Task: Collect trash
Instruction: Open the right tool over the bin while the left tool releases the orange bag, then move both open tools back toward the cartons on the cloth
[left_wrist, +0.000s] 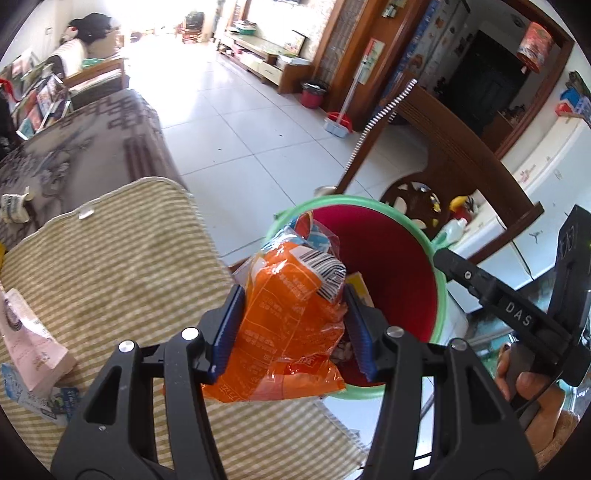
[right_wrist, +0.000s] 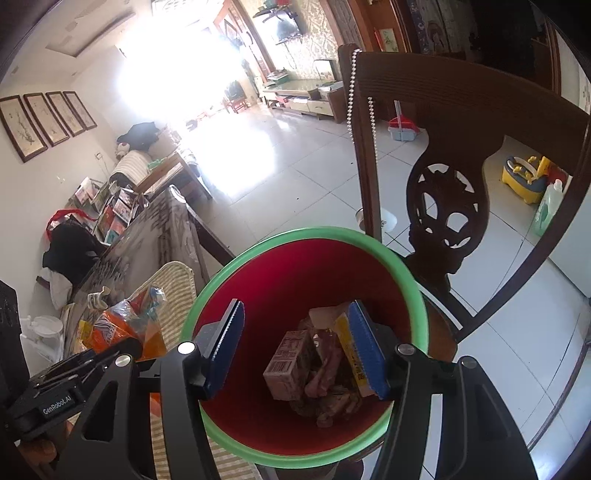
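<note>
Orange snack wrapper (left_wrist: 291, 317) clamped mid-body in left gripper (left_wrist: 293, 328), poised at near rim of red bin (left_wrist: 391, 258), beside striped cloth's (left_wrist: 110, 266) right edge. Right gripper (right_wrist: 295, 350) over bin, jaws apart, empty. Likely light, crinkly, slippery film; best pinched across bunched middle.

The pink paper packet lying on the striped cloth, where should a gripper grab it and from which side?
The pink paper packet lies flat on the green-striped cloth, so come from above and pinch across its narrow width, probably near the upper end that lies free; its lower end overlaps a blue-and-white wrapper.
</note>
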